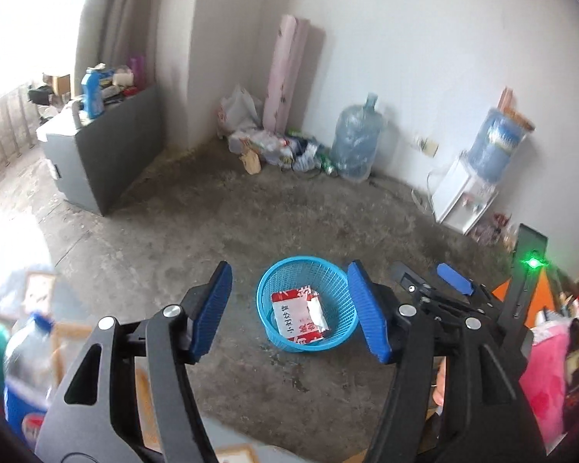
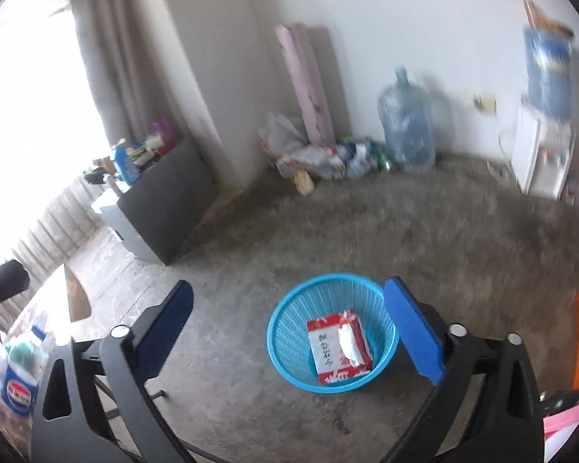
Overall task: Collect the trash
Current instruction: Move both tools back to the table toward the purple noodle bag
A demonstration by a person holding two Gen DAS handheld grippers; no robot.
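Concrete floor (image 1: 212, 231), grey, rough and stained, filled the middle of both frames. Grey cabinet (image 1: 108, 154) stood at centre left, boxy, its top cluttered. Clear plastic water jug (image 1: 357, 139) leaned by the white wall at upper centre, with a loose heap of crumpled bags and bottles (image 1: 281, 146) just left of it.

Blue basket (image 1: 289, 274), round, plastic lattice walls, sat on the floor at lower centre. Red-and-white wrapper (image 1: 299, 318), flat, crinkled, printed, lay inside on its bottom.

Left gripper (image 1: 289, 308) stood spread, ribbed blue pads apart, nothing between them; the basket showed through the gap. Right gripper (image 2: 297, 332) stood spread wide too, empty, its black arms framing the basket in the right wrist view.

Judgement: one piece looked deposited, both tools free. Next move would call for finding another scrap, probably from the clutter at the lower frame edges, and closing on thin, floppy material without crushing it out of the pads.
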